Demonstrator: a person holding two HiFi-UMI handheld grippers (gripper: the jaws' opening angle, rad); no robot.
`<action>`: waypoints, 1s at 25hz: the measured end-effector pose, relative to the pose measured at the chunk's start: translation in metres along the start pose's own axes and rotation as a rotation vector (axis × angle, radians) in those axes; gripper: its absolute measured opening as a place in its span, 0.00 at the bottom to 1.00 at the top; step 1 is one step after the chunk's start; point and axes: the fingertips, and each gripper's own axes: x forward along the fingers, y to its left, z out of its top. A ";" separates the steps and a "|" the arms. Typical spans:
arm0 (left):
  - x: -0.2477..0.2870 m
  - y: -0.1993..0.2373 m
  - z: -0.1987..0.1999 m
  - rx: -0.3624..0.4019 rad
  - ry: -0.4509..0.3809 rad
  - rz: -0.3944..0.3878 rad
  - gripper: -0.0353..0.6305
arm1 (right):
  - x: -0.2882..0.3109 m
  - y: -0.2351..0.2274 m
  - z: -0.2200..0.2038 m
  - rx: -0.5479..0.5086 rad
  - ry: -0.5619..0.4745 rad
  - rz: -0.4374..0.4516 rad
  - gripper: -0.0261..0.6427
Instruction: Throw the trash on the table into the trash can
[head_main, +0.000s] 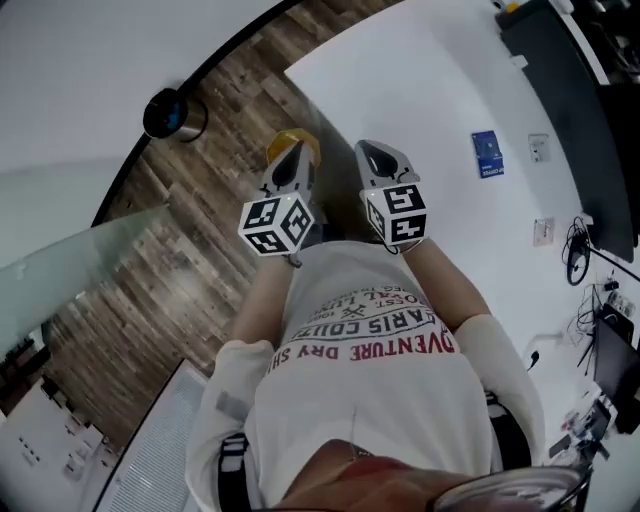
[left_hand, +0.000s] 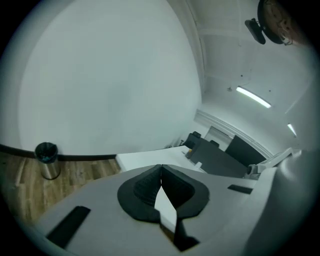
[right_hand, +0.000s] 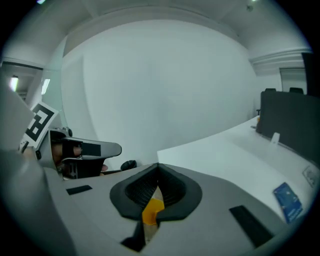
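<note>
Trash can (head_main: 172, 115) stands upright on the wooden floor (head_main: 200, 230), at the far left of the scene against the foot of the curved wall (head_main: 90, 60), its dark-lined mouth facing up and unobstructed. Both tools are held side by side in front of the person's body, near the corner of the white bench (head_main: 420, 90) and well apart from the can. Left tool (left_hand: 161, 172) has its jaws together at the tips, and a white slip (left_hand: 164, 202) sits pinched in the gap behind them. In the head view a yellow piece (head_main: 290, 143) shows at this tool's tip; whether it is the same item cannot be told. Right tool (right_hand: 158, 170) is fully closed on a yellow scrap (right_hand: 152, 207), which sits between its pads. Judgement: the trash is off the bench and in hand, and the deciding relation is that the can lies to the left and farther out from both tools. The left tool is the nearer of the two, with the can at the left edge of its view. The carry must therefore go leftward across open floor, and each tool needs to be directly above the mouth before its jaws part.
</note>
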 end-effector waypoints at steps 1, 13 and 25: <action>0.006 -0.026 0.000 0.025 0.009 -0.056 0.09 | -0.019 -0.014 0.004 0.004 -0.029 -0.030 0.08; 0.047 -0.316 -0.088 0.354 0.141 -0.608 0.09 | -0.279 -0.189 -0.062 0.241 -0.280 -0.512 0.08; 0.013 -0.482 -0.198 0.542 0.215 -0.937 0.09 | -0.447 -0.243 -0.148 0.314 -0.355 -0.841 0.08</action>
